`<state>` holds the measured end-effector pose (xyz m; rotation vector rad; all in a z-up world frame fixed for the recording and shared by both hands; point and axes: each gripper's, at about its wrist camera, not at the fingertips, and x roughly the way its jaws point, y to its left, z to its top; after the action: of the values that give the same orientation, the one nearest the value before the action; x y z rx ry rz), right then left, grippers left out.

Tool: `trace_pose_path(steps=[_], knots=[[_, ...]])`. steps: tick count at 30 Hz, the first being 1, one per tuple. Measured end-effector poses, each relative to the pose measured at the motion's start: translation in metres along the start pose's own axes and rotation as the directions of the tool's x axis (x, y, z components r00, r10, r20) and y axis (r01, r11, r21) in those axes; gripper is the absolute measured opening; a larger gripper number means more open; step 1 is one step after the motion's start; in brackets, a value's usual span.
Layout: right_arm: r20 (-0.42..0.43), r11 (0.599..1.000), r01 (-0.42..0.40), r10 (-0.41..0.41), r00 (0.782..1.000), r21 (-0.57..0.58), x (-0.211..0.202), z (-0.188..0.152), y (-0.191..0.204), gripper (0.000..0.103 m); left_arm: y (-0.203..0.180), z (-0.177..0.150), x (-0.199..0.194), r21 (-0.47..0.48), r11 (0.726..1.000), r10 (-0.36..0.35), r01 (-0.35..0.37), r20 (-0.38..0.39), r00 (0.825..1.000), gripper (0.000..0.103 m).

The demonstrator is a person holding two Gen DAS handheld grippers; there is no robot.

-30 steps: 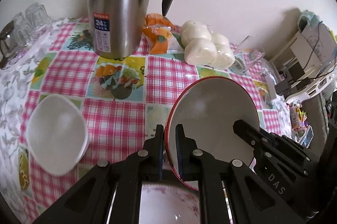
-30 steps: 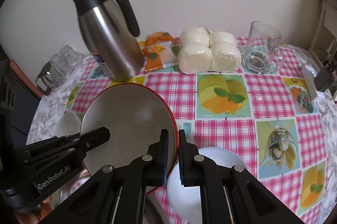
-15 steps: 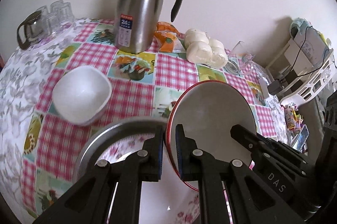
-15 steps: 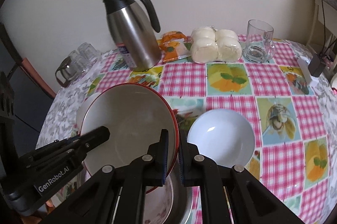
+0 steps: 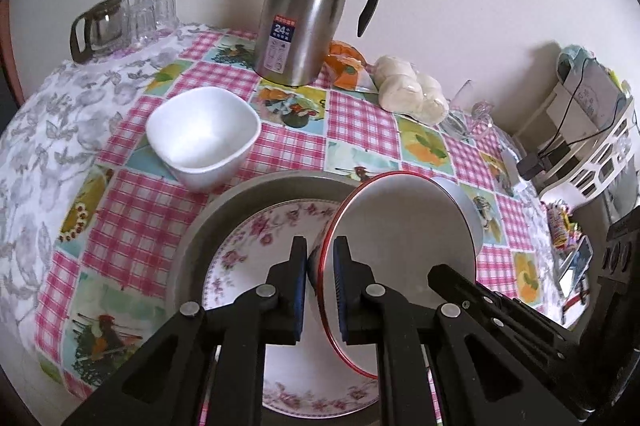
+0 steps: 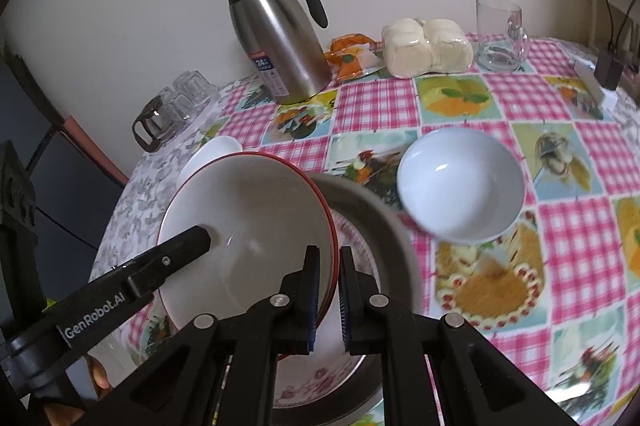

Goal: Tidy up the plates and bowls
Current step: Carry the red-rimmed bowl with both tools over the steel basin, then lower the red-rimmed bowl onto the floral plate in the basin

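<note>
A large red-rimmed bowl (image 5: 404, 226) (image 6: 248, 230) hangs tilted between both grippers. My left gripper (image 5: 320, 262) is shut on its left rim and my right gripper (image 6: 329, 266) is shut on its right rim. Below the bowl lies a floral plate (image 5: 256, 246) (image 6: 320, 382) inside a grey metal pan (image 5: 224, 202) (image 6: 380, 226). A white square bowl (image 5: 202, 136) (image 6: 218, 148) stands on the tablecloth left of the pan. A round white bowl (image 6: 460, 182) sits to the right of the pan; its edge (image 5: 468, 206) peeks from behind the held bowl.
A steel thermos jug (image 5: 308, 14) (image 6: 280, 38), an orange snack packet (image 6: 352, 56) and wrapped buns (image 5: 412, 92) (image 6: 424, 46) stand at the back. A glass mug (image 6: 500, 34) is back right, glasses (image 5: 132, 14) back left. A cluttered shelf (image 5: 592, 130) stands beyond the table's right edge.
Both grippers have pulled back toward the near table edge with the red-rimmed bowl. The pan with the floral plate has come into view beneath it; the thermos looks farther away.
</note>
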<state>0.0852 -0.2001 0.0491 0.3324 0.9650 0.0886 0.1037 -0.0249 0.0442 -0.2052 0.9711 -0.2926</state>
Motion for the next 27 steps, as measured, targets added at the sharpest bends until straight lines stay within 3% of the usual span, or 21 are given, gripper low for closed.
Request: trace_pose_path(steps=[7,13,27], knots=[[0.015,0.999,-0.023,0.023,1.000,0.040,0.002,-0.013,-0.001,0.010,0.009,-0.008,0.002,-0.005,1.000,-0.015,0.015,-0.010,1.000,0.011],[0.020,0.999,0.003,-0.004,1.000,0.040,0.004,-0.017,0.001,0.011,0.009,-0.012,0.004,0.000,1.000,-0.017,0.017,-0.020,1.000,0.011],[-0.010,1.000,-0.003,0.004,1.000,0.015,0.015,-0.023,0.014,0.011,0.036,-0.010,0.010,-0.075,0.996,-0.045,0.041,-0.053,0.998,0.012]])
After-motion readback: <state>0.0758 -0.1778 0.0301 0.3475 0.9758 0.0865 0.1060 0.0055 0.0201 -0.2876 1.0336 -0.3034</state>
